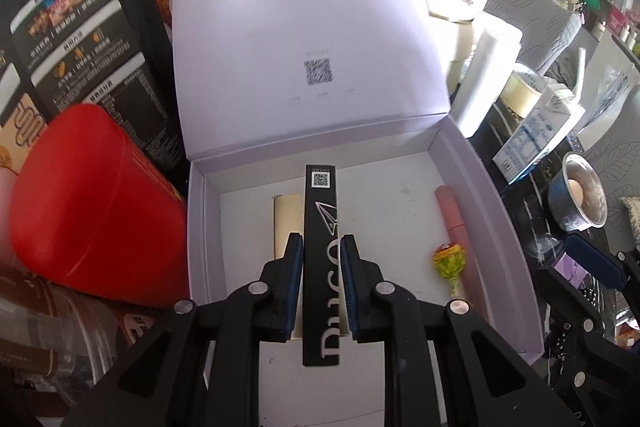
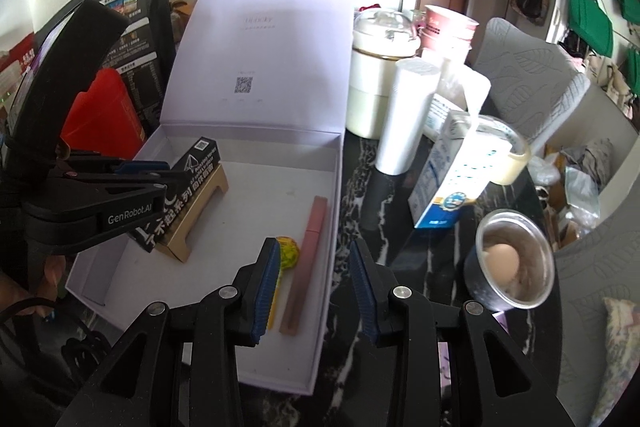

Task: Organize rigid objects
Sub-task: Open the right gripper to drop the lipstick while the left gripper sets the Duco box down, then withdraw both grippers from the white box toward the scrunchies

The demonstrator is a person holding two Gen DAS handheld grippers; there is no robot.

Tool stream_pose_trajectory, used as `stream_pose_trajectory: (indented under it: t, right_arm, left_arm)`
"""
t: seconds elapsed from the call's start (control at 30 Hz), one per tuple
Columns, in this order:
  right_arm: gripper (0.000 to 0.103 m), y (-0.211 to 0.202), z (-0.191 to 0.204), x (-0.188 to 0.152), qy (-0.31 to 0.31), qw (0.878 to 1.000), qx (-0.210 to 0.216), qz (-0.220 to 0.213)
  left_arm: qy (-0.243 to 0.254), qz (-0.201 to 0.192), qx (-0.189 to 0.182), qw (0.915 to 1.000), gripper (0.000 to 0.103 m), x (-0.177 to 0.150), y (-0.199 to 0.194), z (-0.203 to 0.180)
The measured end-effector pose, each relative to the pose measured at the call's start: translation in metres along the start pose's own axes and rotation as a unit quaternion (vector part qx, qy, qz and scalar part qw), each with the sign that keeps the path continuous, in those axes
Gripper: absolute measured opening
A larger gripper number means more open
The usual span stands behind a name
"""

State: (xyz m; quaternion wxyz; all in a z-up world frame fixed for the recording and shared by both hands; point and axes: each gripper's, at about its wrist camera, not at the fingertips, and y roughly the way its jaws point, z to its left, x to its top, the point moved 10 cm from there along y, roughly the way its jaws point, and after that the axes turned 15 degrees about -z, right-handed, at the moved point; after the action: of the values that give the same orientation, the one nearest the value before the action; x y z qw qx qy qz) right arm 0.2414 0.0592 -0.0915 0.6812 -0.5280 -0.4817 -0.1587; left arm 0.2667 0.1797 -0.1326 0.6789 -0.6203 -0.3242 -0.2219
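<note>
Box's filling up: the lollipop [image 2: 289, 251] and pink tube [image 2: 307, 259] already sit in the white box [image 2: 320, 307]. Left claw [image 1: 321, 251] is clamped on a black carton [image 1: 321, 227] over the gold piece [image 2: 200, 215]. Right claw [image 2: 316, 291] hangs part-open, empty. Milk carton [image 2: 452, 183] waits on the worktop [image 2: 400, 235]. Arm reads "GenRobot.AI".

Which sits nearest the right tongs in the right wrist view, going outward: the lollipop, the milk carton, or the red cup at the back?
1. lollipop: in the white box, right beside the right tongs' left finger.
2. milk carton: on the dark table, ahead and to the right.
3. red cup: far back, behind the white jar.
</note>
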Motion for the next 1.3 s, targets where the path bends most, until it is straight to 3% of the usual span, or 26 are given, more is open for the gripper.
stream_pose_trajectory:
  t: [0.73,0.8,0.87,0.9,0.97,1.03,1.3]
  right_arm:
    - [0.037,-0.075,-0.021,0.010,0.003,0.999,-0.023,-0.042]
    - [0.041,-0.085,-0.022,0.011,0.004,0.998,-0.025,-0.049]
    - [0.042,-0.099,-0.022,0.013,0.006,0.998,-0.026,-0.059]
    - [0.042,-0.103,-0.023,0.013,0.006,0.998,-0.026,-0.061]
    - [0.043,-0.115,-0.023,0.013,0.005,0.997,-0.029,-0.066]
    - [0.051,-0.127,-0.024,0.011,0.006,0.997,-0.033,-0.071]
    - [0.055,-0.170,-0.030,-0.001,0.012,0.995,-0.046,-0.086]
  left_arm:
    - [0.003,-0.046,-0.007,0.9989,0.021,0.003,-0.079,-0.019]
    - [0.003,-0.053,-0.010,0.9985,0.037,0.004,-0.090,-0.021]
    - [0.004,-0.069,-0.016,0.9975,0.097,0.006,-0.105,-0.025]
    - [0.004,-0.077,-0.017,0.9969,0.103,0.007,-0.110,-0.026]
    - [0.008,-0.089,-0.015,0.9959,0.103,0.008,-0.124,-0.029]
    - [0.011,-0.092,-0.015,0.9956,0.103,0.005,-0.134,-0.031]
    - [0.024,-0.105,-0.026,0.9938,0.103,-0.009,-0.168,-0.044]
